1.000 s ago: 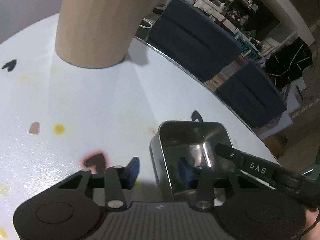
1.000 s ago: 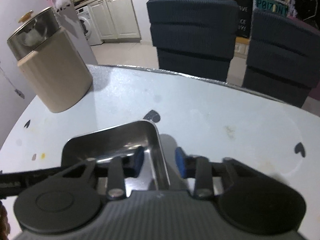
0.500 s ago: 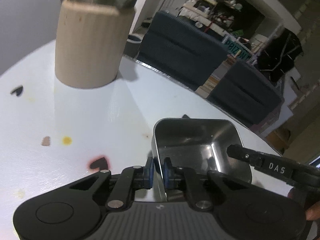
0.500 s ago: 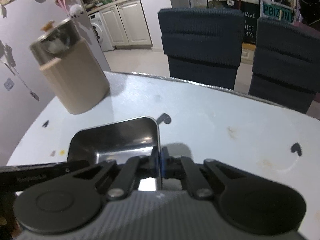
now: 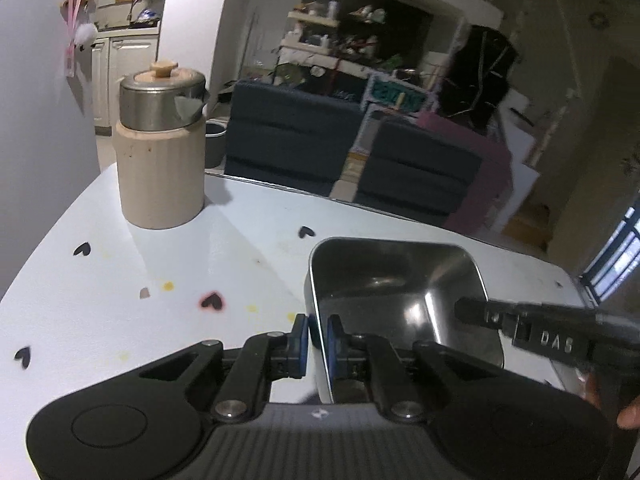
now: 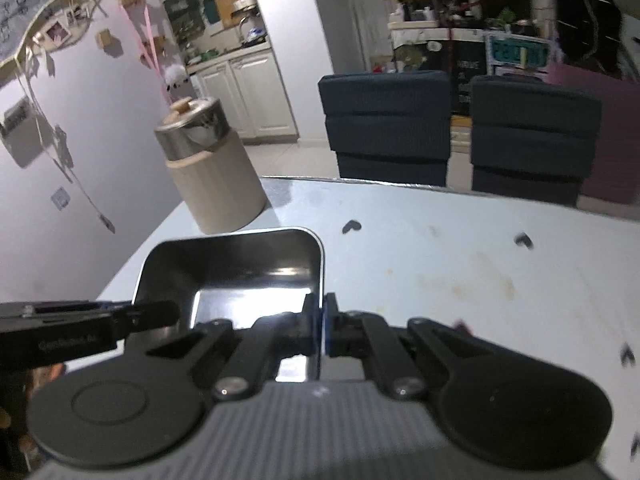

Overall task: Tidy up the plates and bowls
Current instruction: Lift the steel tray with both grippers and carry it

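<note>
A rectangular steel dish (image 5: 394,292) hangs above the white table, held by both grippers. My left gripper (image 5: 318,338) is shut on the dish's left wall, its blue pads pinching the rim. In the right wrist view the same steel dish (image 6: 240,272) shows, and my right gripper (image 6: 320,326) is shut on its right wall. Each view shows the other gripper's black finger reaching over the opposite side of the dish.
A beige canister with a steel lid (image 5: 162,156) stands at the table's far left, by the wall. Two dark blue chairs (image 6: 386,124) stand behind the far table edge (image 6: 440,188). Small heart stickers and yellow stains dot the white tabletop (image 5: 120,272).
Both grippers closed on the dish's opposite walls, then lifted it off the table. The views rose and pulled back, so more of the room and canister shows.
</note>
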